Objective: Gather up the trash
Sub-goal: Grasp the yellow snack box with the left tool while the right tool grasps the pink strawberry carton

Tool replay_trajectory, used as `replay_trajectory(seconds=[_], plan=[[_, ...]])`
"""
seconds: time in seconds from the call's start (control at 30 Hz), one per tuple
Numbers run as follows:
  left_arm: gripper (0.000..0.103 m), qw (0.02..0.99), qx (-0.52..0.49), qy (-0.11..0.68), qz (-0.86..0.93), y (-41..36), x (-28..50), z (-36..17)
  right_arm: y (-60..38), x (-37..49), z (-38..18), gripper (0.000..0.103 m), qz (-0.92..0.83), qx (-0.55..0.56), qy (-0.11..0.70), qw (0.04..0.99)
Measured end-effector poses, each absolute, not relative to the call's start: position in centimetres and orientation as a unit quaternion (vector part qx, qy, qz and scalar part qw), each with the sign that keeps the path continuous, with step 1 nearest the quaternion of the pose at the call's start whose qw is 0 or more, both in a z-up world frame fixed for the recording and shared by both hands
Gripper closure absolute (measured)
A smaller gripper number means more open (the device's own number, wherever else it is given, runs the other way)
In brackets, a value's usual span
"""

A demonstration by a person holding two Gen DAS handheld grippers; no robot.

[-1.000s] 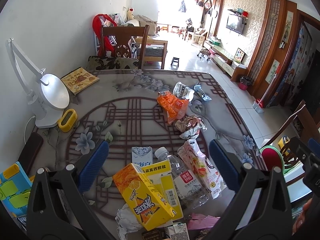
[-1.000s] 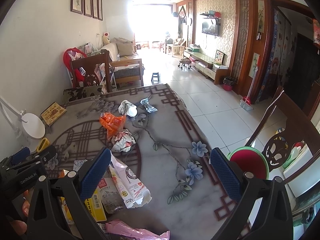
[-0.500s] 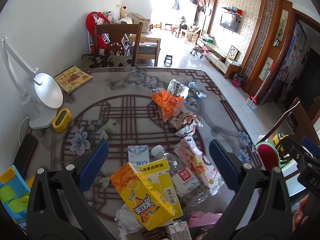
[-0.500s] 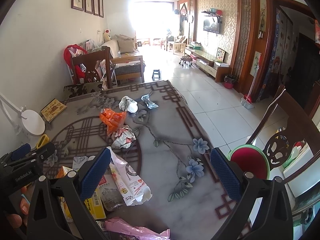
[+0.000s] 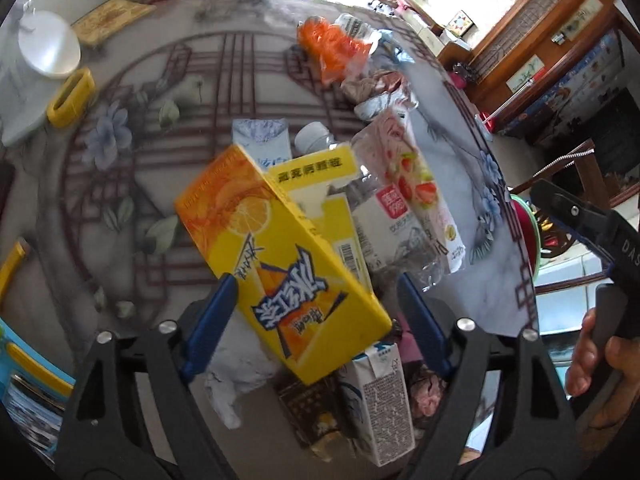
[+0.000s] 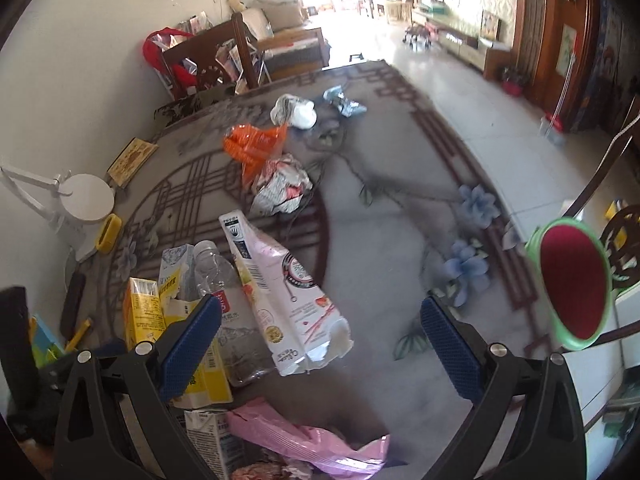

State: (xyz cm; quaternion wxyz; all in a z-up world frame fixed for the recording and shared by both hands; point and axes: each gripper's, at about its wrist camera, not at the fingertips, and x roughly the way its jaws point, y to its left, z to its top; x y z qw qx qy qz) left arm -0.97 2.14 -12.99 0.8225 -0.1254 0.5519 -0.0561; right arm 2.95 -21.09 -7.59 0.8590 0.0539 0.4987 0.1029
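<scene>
A heap of trash lies on the patterned table [image 5: 168, 92]. My left gripper [image 5: 317, 278] points down over it, its jaws closing around a yellow lemon tea carton [image 5: 280, 240]. The blue pads [image 5: 212, 320] flank the carton without visibly pressing it. Under it lie a second yellow carton [image 5: 316, 172], a clear plastic bottle [image 5: 384, 220], a pink-white pouch [image 5: 404, 160] and a small milk carton [image 5: 380, 396]. My right gripper [image 6: 320, 302] stands open over the torn end of the pouch [image 6: 280, 292], with a pink plastic bag [image 6: 304, 436] just below it.
Farther out on the table are an orange bag [image 6: 256, 144], a crumpled wrapper [image 6: 280, 188] and a white cup [image 6: 300, 114]. A white lamp [image 6: 86, 196], a yellow holder [image 6: 107, 234] and a book [image 6: 132, 156] stand left. A red, green-rimmed container [image 6: 572, 284] sits beyond the right edge.
Both grippers have dropped and tipped downward toward the trash heap. The left jaws have narrowed around the yellow tea carton. The right jaws stay wide.
</scene>
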Motion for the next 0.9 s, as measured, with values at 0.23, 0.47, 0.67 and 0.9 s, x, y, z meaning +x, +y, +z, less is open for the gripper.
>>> replay_trajectory(seconds=[0.23, 0.47, 0.67, 0.9], plan=[[0.024, 0.801, -0.166, 0.574, -0.026, 3.4, 1.3, -14.2, -19.1, 4.4, -8.7, 0.007, 0.122, 0.022, 0.511, 0.850], [0.040, 0.773, -0.205, 0.600, -0.014, 4.9, 2.0, -16.6, -17.9, 6.9, -10.8, 0.007, 0.140, 0.004, 0.537, 0.832], [0.064, 0.794, -0.212, 0.569, -0.012, 5.7, 1.8, -15.1, -16.9, 8.4, -12.7, 0.007, 0.161, -0.007, 0.557, 0.815], [0.064, 0.831, -0.194, 0.522, -0.008, 6.5, 1.5, -11.8, -15.8, 9.5, -15.8, 0.008, 0.169, -0.014, 0.590, 0.789]])
